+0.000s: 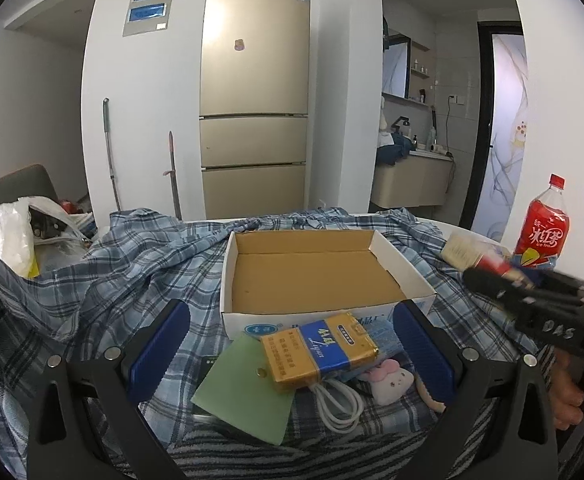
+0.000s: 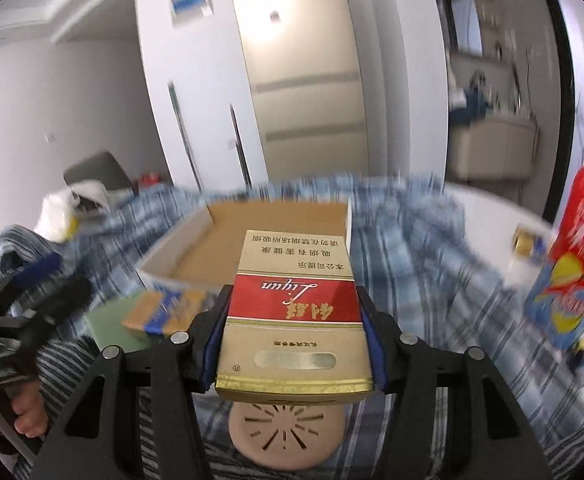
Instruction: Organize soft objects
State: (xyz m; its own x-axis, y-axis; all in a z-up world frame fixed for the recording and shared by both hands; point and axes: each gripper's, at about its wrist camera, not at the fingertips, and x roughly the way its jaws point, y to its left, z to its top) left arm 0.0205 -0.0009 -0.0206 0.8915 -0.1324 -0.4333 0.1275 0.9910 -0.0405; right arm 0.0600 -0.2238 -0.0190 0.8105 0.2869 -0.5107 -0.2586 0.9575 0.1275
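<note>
My right gripper [image 2: 292,300] is shut on a red and gold pack [image 2: 292,320], held off the cloth and pointing toward the open cardboard box [image 2: 180,240]. The left wrist view shows that gripper [image 1: 531,300] at the right edge with the pack's red end [image 1: 491,266]. My left gripper [image 1: 292,312] stands open in front of the box [image 1: 395,264], its blue pads [image 1: 160,352] wide apart. Between them on the cloth lie a blue and gold pack [image 1: 319,350], a green pouch [image 1: 244,392], a white cable [image 1: 339,404] and a small plush toy [image 1: 391,382]. The box is empty.
A blue plaid cloth [image 1: 132,272] covers the table. A red iced tea bottle [image 1: 541,232] stands at the right, with a beige packet [image 1: 463,250] beside it. White plastic bags [image 1: 8,236] sit at the left. A round pink disc [image 2: 288,428] lies under the right gripper.
</note>
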